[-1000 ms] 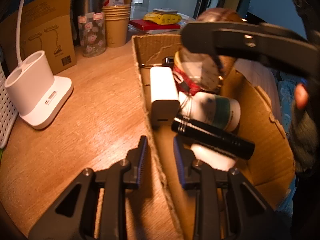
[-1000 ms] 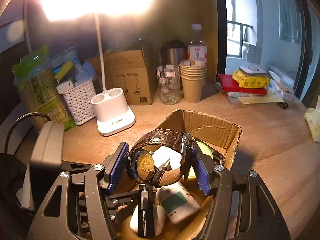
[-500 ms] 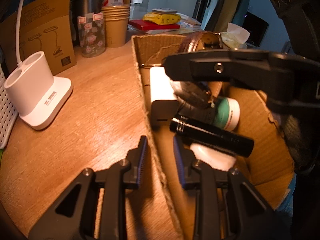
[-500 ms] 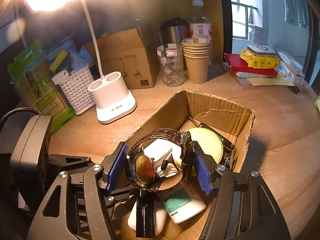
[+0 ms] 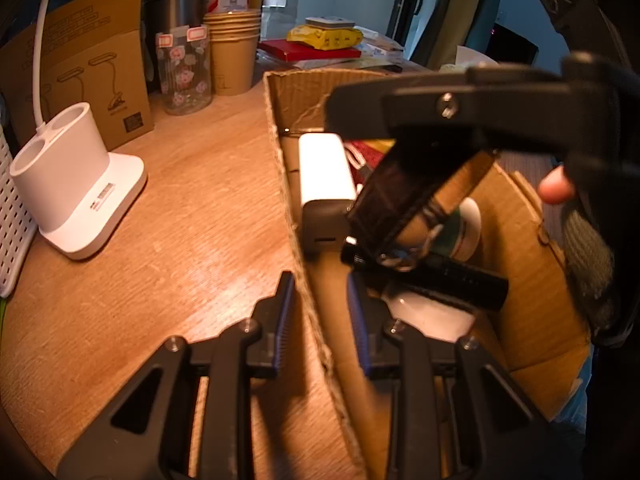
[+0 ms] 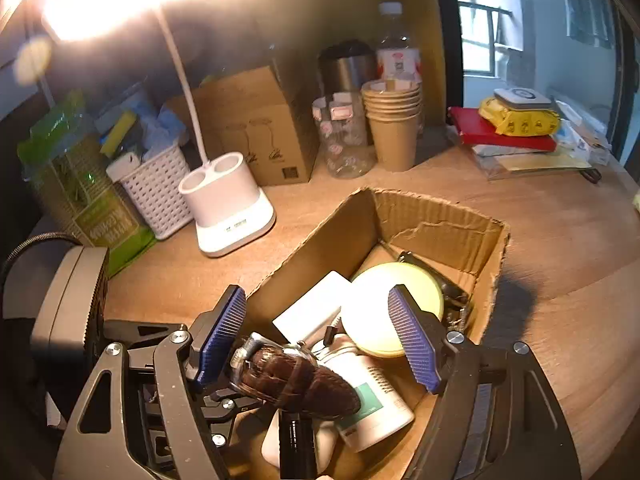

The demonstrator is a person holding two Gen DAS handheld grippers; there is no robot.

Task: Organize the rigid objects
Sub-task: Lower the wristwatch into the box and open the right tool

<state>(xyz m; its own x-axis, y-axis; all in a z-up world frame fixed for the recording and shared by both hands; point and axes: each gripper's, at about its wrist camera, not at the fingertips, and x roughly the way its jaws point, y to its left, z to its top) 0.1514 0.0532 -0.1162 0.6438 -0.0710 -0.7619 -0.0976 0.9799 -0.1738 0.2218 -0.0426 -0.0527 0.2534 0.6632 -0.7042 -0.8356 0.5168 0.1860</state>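
Over the cardboard box [image 6: 436,220] my right gripper [image 6: 328,340], jaws just been opening wide, brown-strapped watch [image 6: 296,384] lying loose beside the left pad, my left gripper [image 5: 320,320] pinching the box's near wall.

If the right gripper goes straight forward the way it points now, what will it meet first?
Probably the round pale yellow lid in the cardboard box, straight ahead of the open right gripper; the depth is uncertain.
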